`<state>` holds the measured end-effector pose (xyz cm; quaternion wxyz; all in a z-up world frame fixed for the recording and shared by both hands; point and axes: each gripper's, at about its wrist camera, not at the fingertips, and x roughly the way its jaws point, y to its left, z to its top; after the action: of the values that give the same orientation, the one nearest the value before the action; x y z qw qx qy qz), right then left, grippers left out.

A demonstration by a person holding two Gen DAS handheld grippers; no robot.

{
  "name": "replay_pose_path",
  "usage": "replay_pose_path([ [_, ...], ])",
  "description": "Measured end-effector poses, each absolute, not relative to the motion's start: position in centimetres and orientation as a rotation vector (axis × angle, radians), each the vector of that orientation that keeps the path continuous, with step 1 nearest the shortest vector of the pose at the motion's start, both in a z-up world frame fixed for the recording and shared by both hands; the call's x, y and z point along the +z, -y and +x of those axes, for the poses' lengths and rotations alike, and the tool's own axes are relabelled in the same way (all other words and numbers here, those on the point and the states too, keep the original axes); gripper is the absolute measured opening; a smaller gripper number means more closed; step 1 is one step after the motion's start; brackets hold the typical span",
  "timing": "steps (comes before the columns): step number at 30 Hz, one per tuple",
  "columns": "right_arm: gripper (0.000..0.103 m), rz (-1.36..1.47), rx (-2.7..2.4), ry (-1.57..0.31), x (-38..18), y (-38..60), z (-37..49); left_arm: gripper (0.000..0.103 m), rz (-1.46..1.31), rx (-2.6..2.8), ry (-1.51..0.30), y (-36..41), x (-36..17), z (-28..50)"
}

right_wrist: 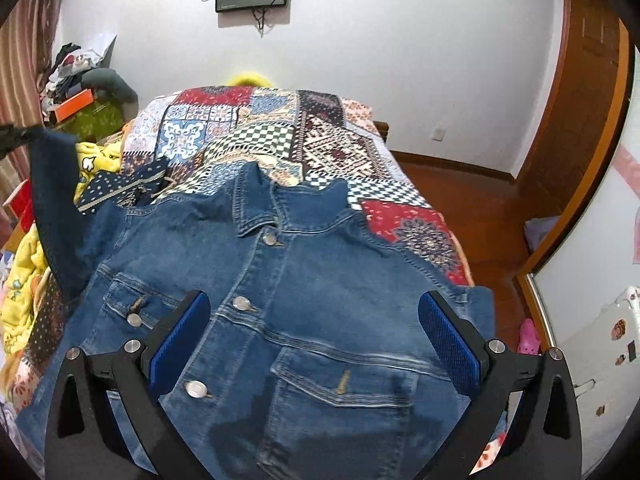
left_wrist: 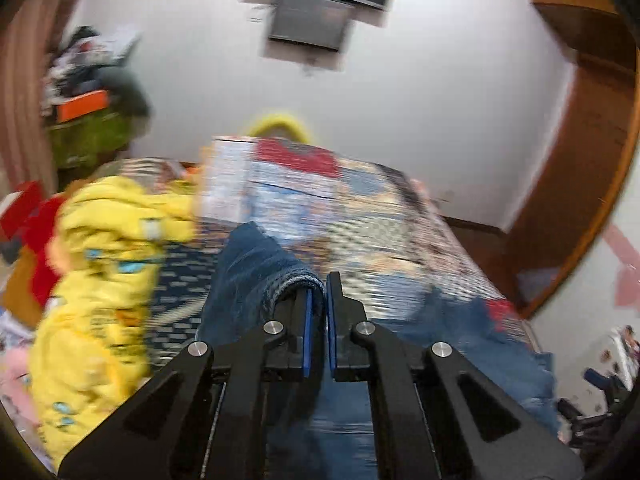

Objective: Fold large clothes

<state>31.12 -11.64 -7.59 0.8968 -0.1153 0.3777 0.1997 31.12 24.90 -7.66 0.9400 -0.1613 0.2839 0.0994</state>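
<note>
Left wrist view: pretty blurry, left gripper [left_wrist: 318, 294] w/ blue pads clamped tight on a blue denim jacket sleeve [left_wrist: 256, 264]
Right gripper [right_wrist: 314, 338]: jaws wide apart, nothing between em, hovering over the jacket
Blue denim jacket [right_wrist: 304, 280]: front up on the patchwork quilt bed [right_wrist: 280, 128], buttoned, left sleeve lifted
Yellow printed blanket [left_wrist: 104, 264]: bunched at left of bed

No legible text, label, brand, number or sign appears on any surface in either wrist view
</note>
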Motion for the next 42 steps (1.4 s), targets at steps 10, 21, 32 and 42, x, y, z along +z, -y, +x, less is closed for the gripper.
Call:
replay_pose_path([
  [10, 0.103, -0.177, 0.348, -0.816, -8.7, 16.6, 32.0, 0.004, -0.231, -0.137, -0.766, -8.3, -12.0, 37.6],
  [21, 0.103, -0.184, 0.292, -0.900, -10.8, 19.9, 32.5, 0.005, -0.024, -0.254, -1.085, 0.1, -22.4, 35.7],
  [32, 0.103, -0.273, 0.414, -0.869, -9.4, 15.7, 31.2, 0.055, -0.035, -0.261, -1.041, -4.3, -19.3, 30.6],
  [42, 0.103, -0.351, 0.633, -0.813, -9.0, 6.1, 30.9, 0.062, -0.058, 0.058, -0.962, -16.3, -16.2, 25.7],
])
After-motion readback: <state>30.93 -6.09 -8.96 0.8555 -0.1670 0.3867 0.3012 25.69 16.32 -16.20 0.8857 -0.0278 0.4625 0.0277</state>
